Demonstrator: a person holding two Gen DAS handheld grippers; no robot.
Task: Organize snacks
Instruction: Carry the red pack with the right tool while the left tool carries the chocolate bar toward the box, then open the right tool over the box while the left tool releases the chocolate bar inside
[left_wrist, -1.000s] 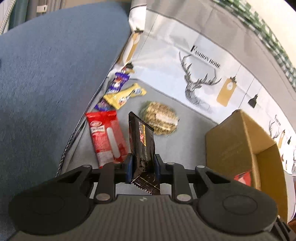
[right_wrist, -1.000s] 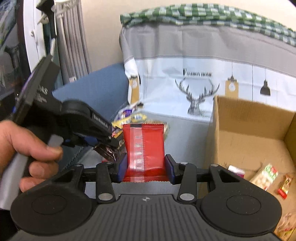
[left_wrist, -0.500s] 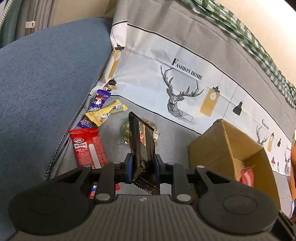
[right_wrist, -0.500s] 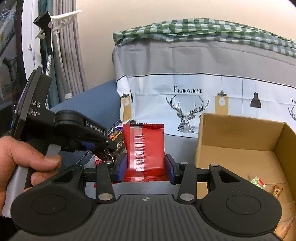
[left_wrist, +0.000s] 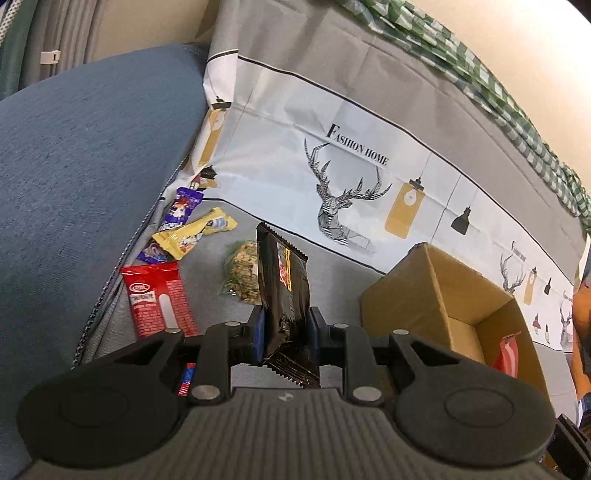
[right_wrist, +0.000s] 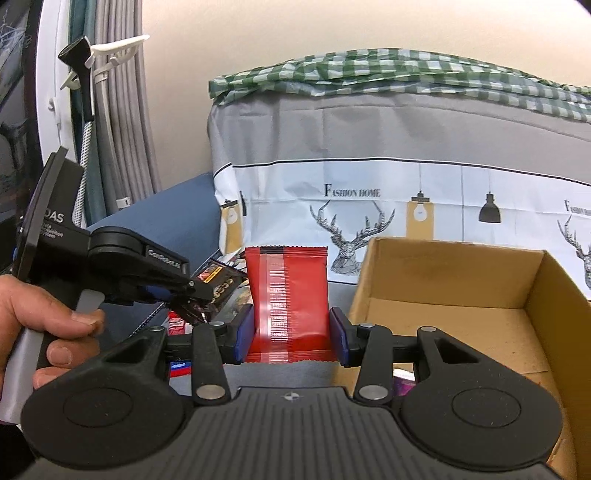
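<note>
Holding 2 packets at once, both off the surface: the left gripper (left_wrist: 284, 334) is clamped on a black packet (left_wrist: 282, 291) near its lower end, packet standing upright and slightly twisted between the pads; the right gripper (right_wrist: 291, 338) is clamped on a red packet (right_wrist: 288, 299) across its lower half, upright, bottom crimp just below the pads. Both look light, soft, crinkly foil, probably slippery and easy to crush, so a grip across the flat body above the crimped seam seems safest. Left to right on the grey seat cover (left_wrist: 207, 295): blue sofa arm (left_wrist: 85, 155), a red stick packet (left_wrist: 157, 299) lying flat beside its seam, a purple packet (left_wrist: 181, 210) and a yellow packet (left_wrist: 195, 234) overlapping behind it, a clear bag of grain snack (left_wrist: 242, 271) partly behind the black packet, then an open cardboard box (right_wrist: 443, 291) well to the right with some red wrapper inside. A hand (right_wrist: 44, 332) grips the left tool's handle. Backrest cover has a deer print (left_wrist: 343, 206), green checked cloth (right_wrist: 369, 77) on top, curtains (right_wrist: 125, 110) and cream wall behind.
</note>
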